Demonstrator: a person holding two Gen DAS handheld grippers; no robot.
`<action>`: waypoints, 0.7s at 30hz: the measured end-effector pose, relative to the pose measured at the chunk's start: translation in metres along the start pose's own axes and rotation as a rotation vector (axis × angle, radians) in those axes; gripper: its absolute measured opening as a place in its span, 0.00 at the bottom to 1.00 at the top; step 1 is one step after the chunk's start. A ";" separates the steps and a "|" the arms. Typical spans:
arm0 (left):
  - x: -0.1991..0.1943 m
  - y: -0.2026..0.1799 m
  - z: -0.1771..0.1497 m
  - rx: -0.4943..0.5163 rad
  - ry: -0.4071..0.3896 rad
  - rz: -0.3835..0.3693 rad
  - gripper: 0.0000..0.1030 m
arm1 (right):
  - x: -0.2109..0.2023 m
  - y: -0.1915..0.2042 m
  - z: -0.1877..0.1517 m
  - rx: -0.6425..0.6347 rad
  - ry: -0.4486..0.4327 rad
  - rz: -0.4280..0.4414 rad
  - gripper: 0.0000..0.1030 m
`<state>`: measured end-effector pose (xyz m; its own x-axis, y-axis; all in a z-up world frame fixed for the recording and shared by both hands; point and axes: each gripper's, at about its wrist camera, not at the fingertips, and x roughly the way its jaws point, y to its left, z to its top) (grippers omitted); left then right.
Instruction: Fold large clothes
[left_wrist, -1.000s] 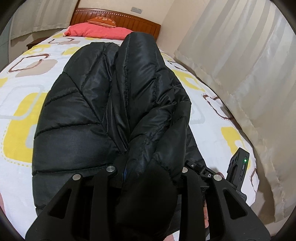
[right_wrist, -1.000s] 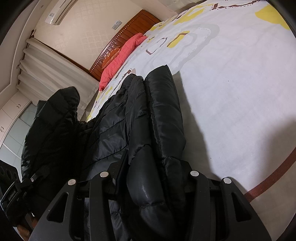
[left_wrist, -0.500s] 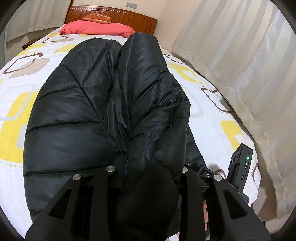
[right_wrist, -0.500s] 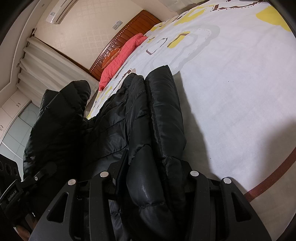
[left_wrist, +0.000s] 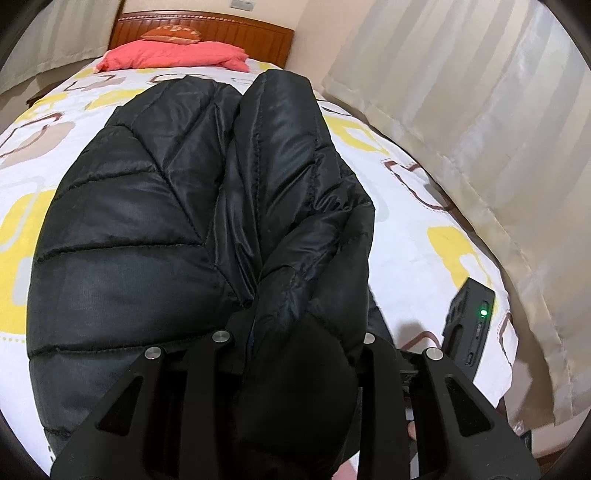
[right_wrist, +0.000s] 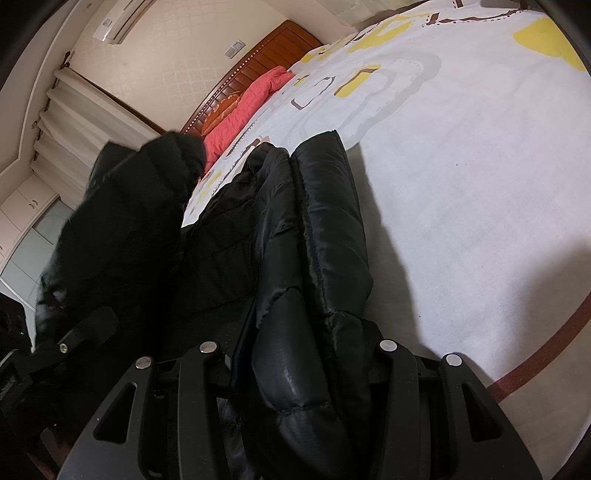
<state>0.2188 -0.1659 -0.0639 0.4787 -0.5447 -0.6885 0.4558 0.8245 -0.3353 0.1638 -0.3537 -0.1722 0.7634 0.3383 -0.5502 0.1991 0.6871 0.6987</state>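
Observation:
A large black quilted puffer jacket (left_wrist: 155, 229) lies lengthwise on the bed. My left gripper (left_wrist: 299, 339) is shut on a thick fold of its padded fabric, which rises from the jaws as a raised ridge (left_wrist: 284, 147) over the jacket's right side. In the right wrist view the same jacket (right_wrist: 317, 229) runs away from me, and my right gripper (right_wrist: 299, 354) is shut on another bunched edge of it. The lifted part held by the left gripper (right_wrist: 85, 332) shows there as a dark hump (right_wrist: 140, 206) at the left.
The bed sheet (right_wrist: 461, 177) is white with yellow and grey squares and extends widely to the right of the jacket. A red pillow (left_wrist: 173, 57) lies by the wooden headboard (left_wrist: 236, 31). Curtains (left_wrist: 480, 122) hang close along the bed's right side.
The left gripper has carried its raised fold of jacket further across over the jacket body; in the right wrist view the dark hump has risen and shifted right. The right gripper has stayed put.

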 end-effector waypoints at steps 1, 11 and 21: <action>0.002 -0.003 0.000 0.006 0.002 -0.004 0.27 | 0.001 0.001 0.000 -0.002 -0.001 -0.002 0.42; 0.018 -0.024 -0.009 0.073 0.034 -0.022 0.27 | 0.000 -0.005 0.006 -0.005 -0.002 -0.010 0.41; 0.021 -0.024 -0.008 0.076 0.036 -0.026 0.27 | 0.003 -0.007 0.009 -0.008 -0.004 -0.017 0.40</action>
<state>0.2120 -0.1957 -0.0760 0.4394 -0.5589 -0.7033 0.5241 0.7953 -0.3045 0.1698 -0.3629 -0.1746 0.7622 0.3239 -0.5604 0.2076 0.6977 0.6857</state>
